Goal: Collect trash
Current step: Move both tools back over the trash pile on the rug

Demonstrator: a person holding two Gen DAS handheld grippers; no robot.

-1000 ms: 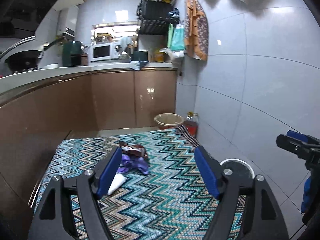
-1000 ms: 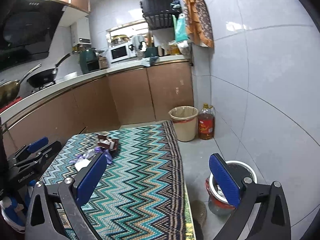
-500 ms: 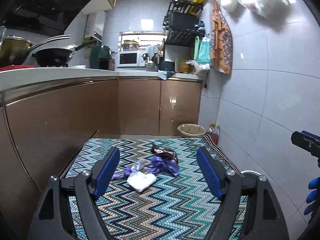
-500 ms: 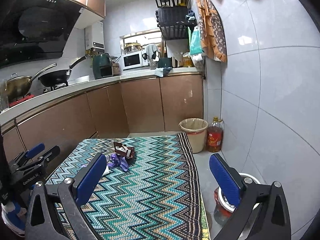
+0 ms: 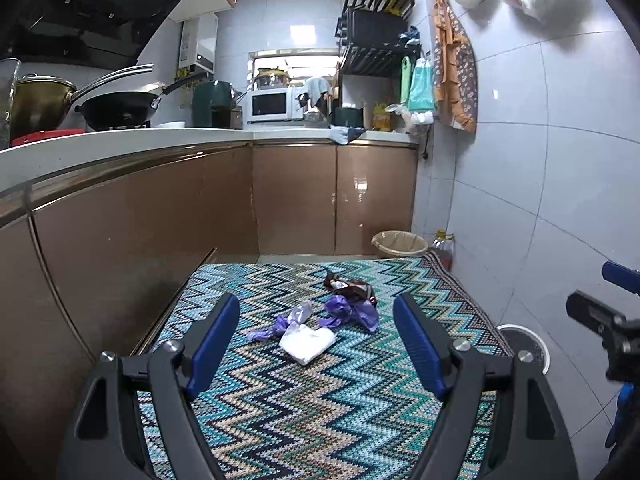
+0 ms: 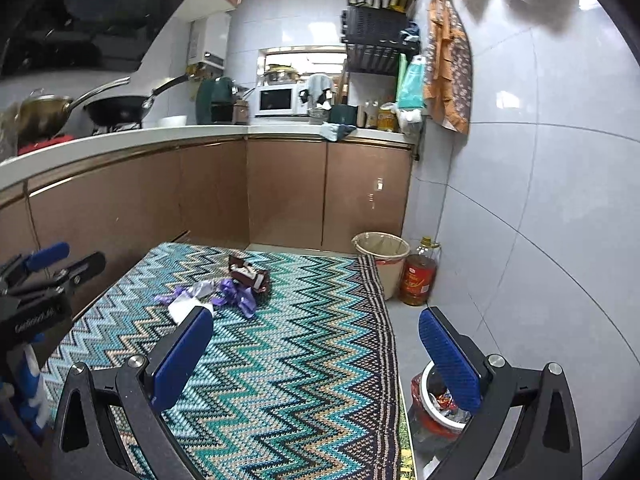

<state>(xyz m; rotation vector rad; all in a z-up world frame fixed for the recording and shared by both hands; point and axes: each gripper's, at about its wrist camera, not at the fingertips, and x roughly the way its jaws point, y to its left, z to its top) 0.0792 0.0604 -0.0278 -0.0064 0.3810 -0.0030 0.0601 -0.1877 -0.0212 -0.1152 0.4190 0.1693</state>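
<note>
Both sets of fingers apart, empty. Trash sits mid-bench, toward the far edge: white wad, purple wrapper, brown wrapper. Left gripper is lined up; drop low, pinch the wad first.

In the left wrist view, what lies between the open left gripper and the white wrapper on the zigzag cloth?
Nothing. The left wrist view shows only bare zigzag cloth between the left gripper and the white wrapper; the purple scraps and brown wrapper lie beyond it.
</note>
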